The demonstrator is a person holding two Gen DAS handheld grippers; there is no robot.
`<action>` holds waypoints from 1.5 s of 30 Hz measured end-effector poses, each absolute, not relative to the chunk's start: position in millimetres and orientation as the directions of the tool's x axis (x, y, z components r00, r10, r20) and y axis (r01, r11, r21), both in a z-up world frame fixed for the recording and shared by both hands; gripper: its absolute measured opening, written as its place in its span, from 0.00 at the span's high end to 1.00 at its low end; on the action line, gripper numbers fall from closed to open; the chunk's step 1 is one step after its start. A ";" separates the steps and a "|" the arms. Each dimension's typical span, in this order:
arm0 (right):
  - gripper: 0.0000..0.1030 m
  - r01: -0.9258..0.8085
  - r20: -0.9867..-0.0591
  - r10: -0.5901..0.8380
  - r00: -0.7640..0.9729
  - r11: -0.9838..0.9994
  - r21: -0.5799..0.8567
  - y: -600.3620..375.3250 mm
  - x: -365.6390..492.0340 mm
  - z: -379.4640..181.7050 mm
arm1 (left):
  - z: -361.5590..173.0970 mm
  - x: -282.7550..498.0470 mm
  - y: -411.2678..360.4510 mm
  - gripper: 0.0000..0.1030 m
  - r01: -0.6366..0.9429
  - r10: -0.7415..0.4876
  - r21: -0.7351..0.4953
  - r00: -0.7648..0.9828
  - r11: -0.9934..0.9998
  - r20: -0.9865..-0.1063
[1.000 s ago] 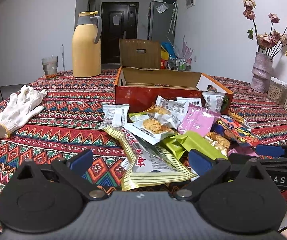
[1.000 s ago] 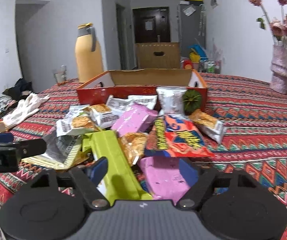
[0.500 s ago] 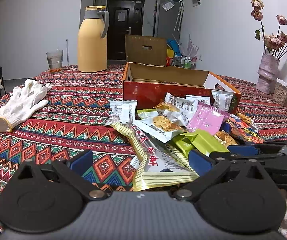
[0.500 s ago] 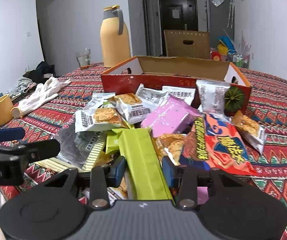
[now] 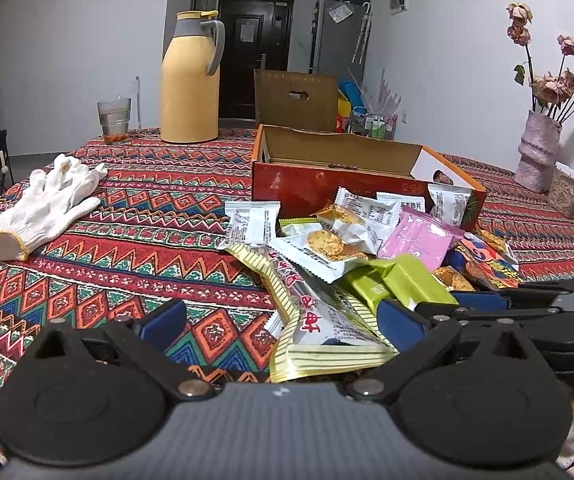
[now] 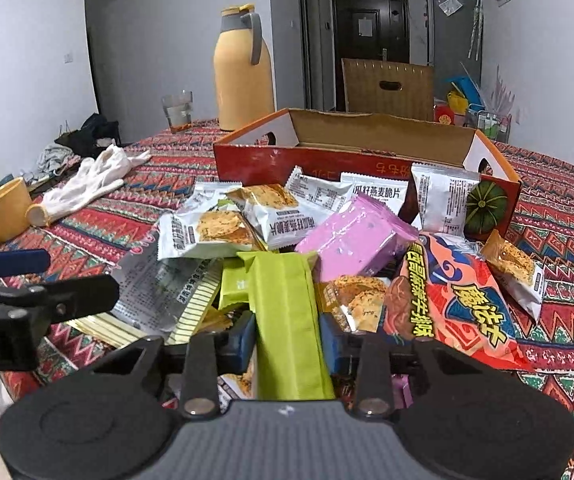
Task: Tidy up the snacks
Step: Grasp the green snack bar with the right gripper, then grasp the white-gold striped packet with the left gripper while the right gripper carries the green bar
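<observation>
Right gripper jaws closing around green packet

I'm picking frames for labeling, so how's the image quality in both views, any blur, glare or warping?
Left wrist view: sharp, evenly lit, strong fisheye bending at the edges, dark corners, no glare on the snack pile. Right wrist view: equally sharp, same curved walls, mild sheen on the pink packet.
</observation>
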State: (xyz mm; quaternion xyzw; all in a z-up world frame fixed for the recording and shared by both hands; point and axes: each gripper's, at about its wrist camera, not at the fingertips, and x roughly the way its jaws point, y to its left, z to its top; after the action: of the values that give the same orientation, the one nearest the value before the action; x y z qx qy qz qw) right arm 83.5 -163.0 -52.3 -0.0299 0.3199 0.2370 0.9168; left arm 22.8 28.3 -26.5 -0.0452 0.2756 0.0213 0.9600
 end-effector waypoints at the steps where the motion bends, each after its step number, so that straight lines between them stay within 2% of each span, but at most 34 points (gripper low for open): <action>1: 0.69 -0.452 -0.596 0.416 0.687 0.887 0.097 -163.6 82.2 -51.1 | -26.3 22.7 28.9 0.00 -0.068 0.016 -0.078 0.846 0.995 -0.532; 10: 0.70 -0.423 -0.510 0.418 0.752 0.899 0.113 -175.7 64.6 -31.0 | -24.2 29.2 27.0 0.00 -0.074 0.022 -0.072 0.833 0.995 -0.553; 18: 0.69 -0.328 -0.433 0.346 0.832 0.937 0.119 -212.3 58.5 -11.5 | -24.5 57.5 11.0 0.00 -0.080 0.060 -0.005 0.795 0.997 -0.604; 22: 0.69 -0.272 -0.422 0.300 0.856 0.954 0.126 -233.4 61.2 -11.0 | -30.8 74.7 5.0 0.00 -0.081 0.066 0.006 0.761 0.997 -0.646; 28: 0.69 -0.226 -0.430 0.272 0.861 0.962 0.156 -253.8 66.8 -18.7 | -38.0 99.9 -10.8 0.01 -0.110 0.147 0.097 0.725 0.989 -0.673; 30: 0.69 -0.219 -0.436 0.270 0.859 0.962 0.165 -256.1 68.0 -22.2 | -41.5 106.6 -11.9 0.14 -0.107 0.148 0.103 0.703 0.989 -0.695; 31: 0.69 -0.217 -0.438 0.271 0.857 0.961 0.170 -257.9 69.0 -23.7 | -42.2 107.8 -10.4 0.16 -0.101 0.135 0.091 0.697 0.991 -0.704; 32: 0.69 -0.215 -0.440 0.271 0.856 0.961 0.174 -259.8 69.1 -25.4 | -42.4 107.7 -8.7 0.23 -0.097 0.123 0.077 0.695 0.992 -0.708; 33: 0.69 -0.214 -0.443 0.272 0.855 0.961 0.177 -260.2 69.4 -26.9 | -42.2 107.2 -6.9 0.34 -0.094 0.113 0.066 0.694 0.993 -0.711; 34: 0.69 -0.213 -0.444 0.273 0.854 0.960 0.180 -261.5 70.1 -27.6 | -42.2 106.5 -4.4 0.38 -0.092 0.100 0.050 0.691 0.995 -0.716; 38: 0.69 -0.216 -0.448 0.281 0.849 0.957 0.192 -262.4 71.1 -30.8 | -40.9 101.6 7.5 0.49 -0.096 0.067 0.000 0.694 0.995 -0.717; 42: 0.69 -0.218 -0.450 0.287 0.845 0.955 0.200 -261.3 70.7 -32.1 | -33.7 95.4 19.4 0.65 -0.097 0.037 -0.046 0.708 0.994 -0.705; 45: 0.69 -0.221 -0.446 0.290 0.847 0.954 0.201 -259.5 67.9 -30.7 | -31.5 91.7 24.3 0.67 -0.099 0.037 -0.049 0.713 0.994 -0.700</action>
State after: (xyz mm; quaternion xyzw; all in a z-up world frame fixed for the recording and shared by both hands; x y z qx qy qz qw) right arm 67.9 -259.5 -30.8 0.0709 0.2427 0.1334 0.9583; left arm 91.7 24.3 -31.5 -0.0416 0.3772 0.0368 0.9245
